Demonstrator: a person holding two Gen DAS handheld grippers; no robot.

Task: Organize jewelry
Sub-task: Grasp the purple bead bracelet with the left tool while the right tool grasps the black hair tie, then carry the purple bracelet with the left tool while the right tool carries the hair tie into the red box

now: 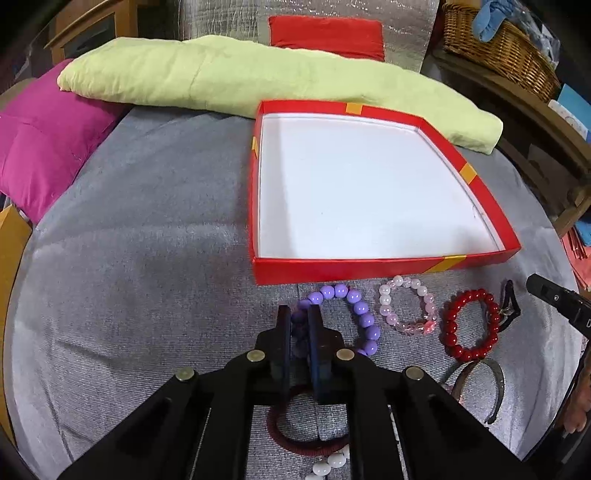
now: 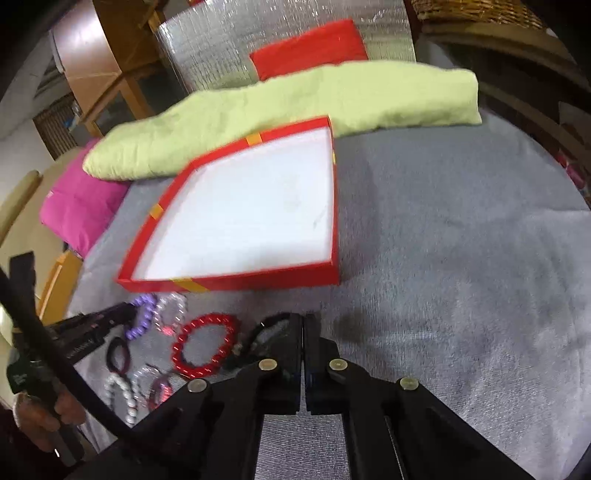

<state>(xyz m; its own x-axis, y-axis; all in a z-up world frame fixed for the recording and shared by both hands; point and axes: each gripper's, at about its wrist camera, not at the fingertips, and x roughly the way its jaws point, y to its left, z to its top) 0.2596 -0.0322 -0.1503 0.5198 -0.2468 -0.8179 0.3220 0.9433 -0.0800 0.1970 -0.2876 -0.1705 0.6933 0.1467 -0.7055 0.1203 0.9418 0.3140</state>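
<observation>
A shallow red box (image 1: pixel 369 264) with a white inside lies on the grey bed cover; it also shows in the right wrist view (image 2: pixel 236 282). In front of it lie a purple bead bracelet (image 1: pixel 364 319), a pink bead bracelet (image 1: pixel 386 306) and a red bead bracelet (image 1: pixel 448 328). My left gripper (image 1: pixel 299 314) is shut on the purple bracelet's left side. A dark red hair tie (image 1: pixel 280 432) and white beads (image 1: pixel 332 463) lie under it. My right gripper (image 2: pixel 303 321) is shut and empty, just right of the red bracelet (image 2: pixel 184 338) and a dark clip (image 2: pixel 258 338).
A light green folded blanket (image 1: pixel 221 74), a pink cushion (image 1: pixel 44 144) and a red cushion (image 1: pixel 328 35) lie behind the box. A wicker basket (image 1: pixel 498 48) stands at the right. Dark headbands (image 1: pixel 495 384) lie near the red bracelet.
</observation>
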